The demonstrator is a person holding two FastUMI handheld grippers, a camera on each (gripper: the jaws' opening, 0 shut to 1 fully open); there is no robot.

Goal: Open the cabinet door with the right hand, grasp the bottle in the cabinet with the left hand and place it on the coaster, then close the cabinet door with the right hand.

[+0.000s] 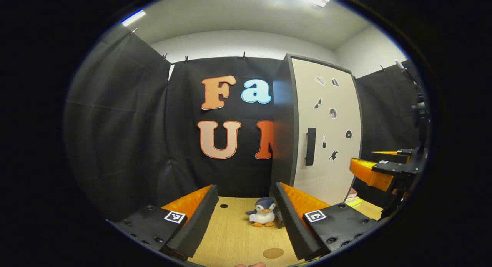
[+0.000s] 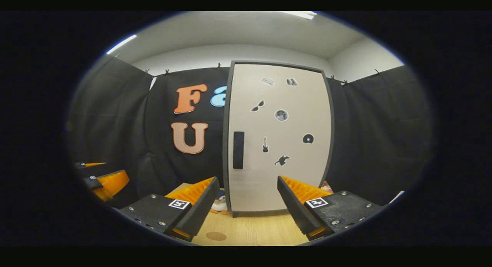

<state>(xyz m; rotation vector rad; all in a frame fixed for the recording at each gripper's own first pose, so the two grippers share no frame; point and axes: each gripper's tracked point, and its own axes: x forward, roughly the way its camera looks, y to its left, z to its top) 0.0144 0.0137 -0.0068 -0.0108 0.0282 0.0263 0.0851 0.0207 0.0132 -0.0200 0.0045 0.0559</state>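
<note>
The cabinet [image 2: 278, 136] stands upright on the wooden table [image 2: 261, 230], its pale door [image 1: 326, 132] shut, so whatever is inside is hidden. A dark handle [image 2: 238, 150] sits on the door's left edge, small stickers [image 2: 281, 115] scattered beside it. The left gripper [image 1: 246, 217] and right gripper [image 2: 246, 205] both hang with fingers spread wide, empty. A plush penguin [image 1: 264, 212] sits just beside the cabinet's left corner. The round coaster [image 1: 273, 253] lies bare near the table's front.
</note>
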